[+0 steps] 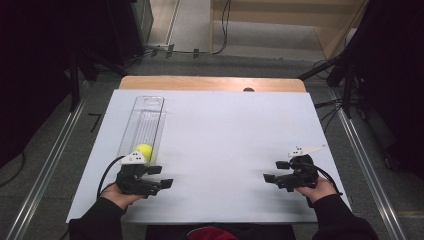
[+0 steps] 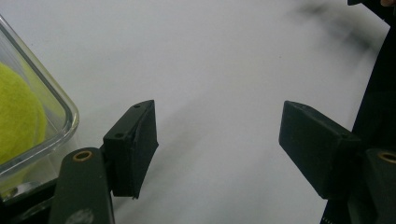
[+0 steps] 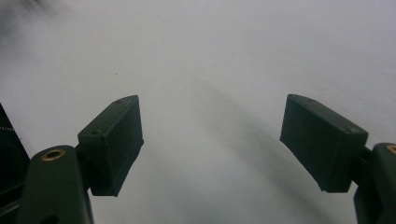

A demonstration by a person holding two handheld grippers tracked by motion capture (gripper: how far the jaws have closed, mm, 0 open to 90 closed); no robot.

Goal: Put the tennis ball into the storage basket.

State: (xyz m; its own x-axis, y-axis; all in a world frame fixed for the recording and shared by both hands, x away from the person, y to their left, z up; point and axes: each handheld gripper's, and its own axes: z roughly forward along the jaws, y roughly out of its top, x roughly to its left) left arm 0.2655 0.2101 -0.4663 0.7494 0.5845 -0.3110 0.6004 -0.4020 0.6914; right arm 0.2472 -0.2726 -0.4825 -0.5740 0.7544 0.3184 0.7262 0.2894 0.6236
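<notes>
A long clear plastic container [image 1: 146, 120] lies on the left of the white board [image 1: 225, 130], running away from me. A yellow-green tennis ball [image 1: 143, 150] sits inside at its near end. My left gripper [image 1: 161, 176] is just in front of that end, pointing right, open and empty. In the left gripper view the ball [image 2: 18, 116] and the container's rim [image 2: 53, 86] sit at the left, outside the open gripper [image 2: 217, 130]. My right gripper [image 1: 276, 171] is over the board's near right, pointing left, open; its own view has the gripper [image 3: 212, 126] above bare white board.
The board rests on a wooden table [image 1: 210, 83] whose far edge shows behind it. Metal rails [image 1: 365, 165] and dark stands flank the table. Cables [image 1: 330, 107] lie on the floor at the right.
</notes>
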